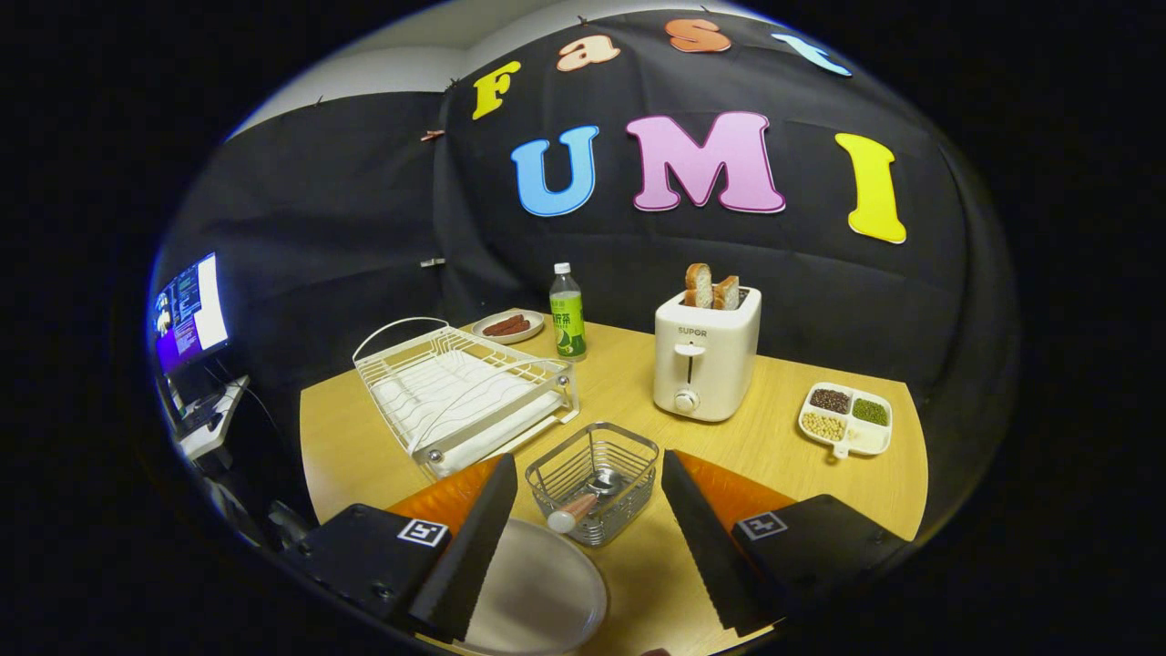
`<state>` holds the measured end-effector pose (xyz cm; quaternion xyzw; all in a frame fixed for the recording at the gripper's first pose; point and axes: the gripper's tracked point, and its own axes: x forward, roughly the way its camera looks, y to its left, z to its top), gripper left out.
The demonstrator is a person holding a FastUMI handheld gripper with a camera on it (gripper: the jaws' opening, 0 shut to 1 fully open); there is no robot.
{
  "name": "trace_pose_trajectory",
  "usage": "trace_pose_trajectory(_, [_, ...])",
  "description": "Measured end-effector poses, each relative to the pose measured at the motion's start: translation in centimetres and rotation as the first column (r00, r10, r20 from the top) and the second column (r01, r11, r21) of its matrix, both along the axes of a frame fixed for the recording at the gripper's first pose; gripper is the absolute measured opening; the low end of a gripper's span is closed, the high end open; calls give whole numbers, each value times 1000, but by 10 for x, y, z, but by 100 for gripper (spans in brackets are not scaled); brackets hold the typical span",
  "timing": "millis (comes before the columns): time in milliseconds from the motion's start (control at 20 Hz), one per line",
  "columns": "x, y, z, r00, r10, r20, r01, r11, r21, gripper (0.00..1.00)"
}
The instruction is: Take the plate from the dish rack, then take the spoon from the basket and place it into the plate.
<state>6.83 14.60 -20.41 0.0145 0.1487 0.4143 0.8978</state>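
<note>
**Now: plate on counter, spoon in basket**

Broadly, the wooden counter (802, 437) carries the white dish rack (460, 392), holding no dishes. The plate (542, 592) lies flat by the left finger. The wire basket (594, 480) sits just ahead, between the fingers (588, 538), which are spread wide, holding nothing. The spoon (583, 501) rests inside it.
</note>
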Motion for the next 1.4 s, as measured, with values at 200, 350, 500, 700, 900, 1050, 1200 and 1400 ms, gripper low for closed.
trace_pose_trajectory(200, [4,20,-14,1000,21,7,-21,1000,-3,99])
trace_pose_trajectory(350, [13,28,-19,1000,13,22,-13,1000,4,89])
trace_pose_trajectory(500, [20,33,-23,999,9,38,-9,1000,4,81])
trace_pose_trajectory(700, [29,38,-30,999,-10,35,10,1000,-8,68])
trace_pose_trajectory(900, [34,43,-33,1000,-17,14,17,1000,-10,49])
trace_pose_trajectory(1050, [33,47,-33,1000,-11,13,11,1000,-26,37])
trace_pose_trajectory(1200, [38,48,-36,999,-24,31,26,998,-49,26])
trace_pose_trajectory(1400, [46,42,-35,999,-35,-13,34,998,-55,24])
